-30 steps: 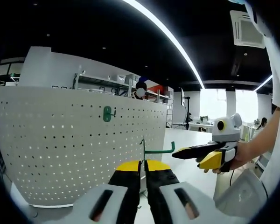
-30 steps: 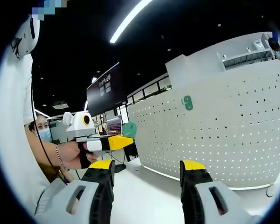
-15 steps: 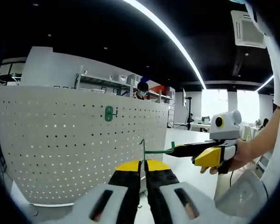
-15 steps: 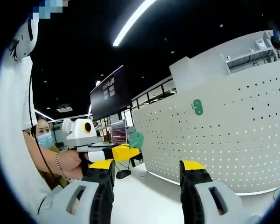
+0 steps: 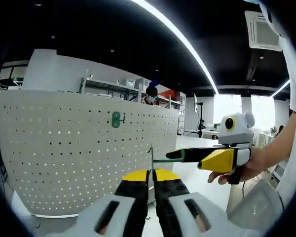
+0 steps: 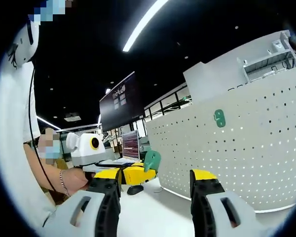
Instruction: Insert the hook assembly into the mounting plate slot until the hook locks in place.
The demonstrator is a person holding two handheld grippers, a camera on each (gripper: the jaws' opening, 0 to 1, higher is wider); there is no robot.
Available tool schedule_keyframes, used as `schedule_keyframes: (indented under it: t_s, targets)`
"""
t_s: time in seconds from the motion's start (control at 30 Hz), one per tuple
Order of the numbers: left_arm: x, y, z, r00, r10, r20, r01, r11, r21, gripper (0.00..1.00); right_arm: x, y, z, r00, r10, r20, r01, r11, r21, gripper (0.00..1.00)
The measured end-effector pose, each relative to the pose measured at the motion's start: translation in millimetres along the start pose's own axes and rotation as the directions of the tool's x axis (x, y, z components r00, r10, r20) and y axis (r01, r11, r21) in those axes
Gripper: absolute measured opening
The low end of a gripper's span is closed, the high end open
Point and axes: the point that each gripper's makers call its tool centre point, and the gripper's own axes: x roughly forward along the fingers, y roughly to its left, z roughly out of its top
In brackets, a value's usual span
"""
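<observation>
left gripper view: one hook (image 5: 158, 159), one pegboard (image 5: 64, 148)

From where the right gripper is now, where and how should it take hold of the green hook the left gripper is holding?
Probably on the hook's bare horizontal rod, coming in from the right gripper's side with jaws across it. The left gripper is shut on the upright end, and the rod sticks out sideways, free of the white pegboard behind.

No text, label or number can be read with any certainty. In the right gripper view a dark hanging screen (image 6: 122, 98) carries a pale logo with a line of small characters above it, too small and blurred to make out.
</observation>
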Motion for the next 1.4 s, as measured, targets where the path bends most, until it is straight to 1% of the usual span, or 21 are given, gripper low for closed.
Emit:
schedule_keyframes:
  t_s: [0.3,0.43,0.5,0.77,1.0,1.13,1.23,1.4]
  targets:
    - [-1.2,0.4,0.3,1.000,0.004,0.002,-0.004,1.000,0.000,0.03,8.5,6.3,-2.3,1.000,0.022,0.003,-0.022,0.999,0.025,0.50]
    - [-1.2,0.1,-0.1,1.000,0.005,0.002,-0.005,1.000,-0.002,0.03,12.3,8.5,1.3,0.999,0.033,0.023,-0.034,0.998,0.049,0.49]
    - [-0.8,-0.4,-0.1,1.000,0.005,0.002,-0.005,1.000,-0.001,0.03,13.3,9.3,4.0,0.999,0.038,0.035,-0.040,0.998,0.056,0.44]
    - [-0.3,-1.8,1.1,1.000,0.005,0.006,-0.005,1.000,-0.003,0.03,20.2,14.4,3.0,0.998,0.061,0.030,-0.063,0.995,0.072,0.33]
    - [-0.5,-2.9,2.1,1.000,0.004,0.010,-0.004,1.000,-0.003,0.03,24.0,17.1,1.5,0.997,0.074,0.023,-0.076,0.993,0.085,0.26]
    - [0.0,-2.5,1.9,1.000,0.008,0.015,-0.008,1.000,-0.014,0.03,25.9,18.6,2.6,0.997,0.079,0.025,-0.081,0.992,0.100,0.25]
    - [0.3,-2.3,1.5,1.000,0.013,0.014,-0.013,1.000,-0.014,0.03,28.3,19.1,-0.1,0.997,0.073,0.003,-0.073,0.993,0.089,0.20]
    - [-0.3,-1.5,1.8,1.000,0.017,0.017,-0.017,1.000,-0.016,0.03,28.8,17.0,-0.5,0.999,0.052,0.004,-0.052,0.994,0.091,0.16]
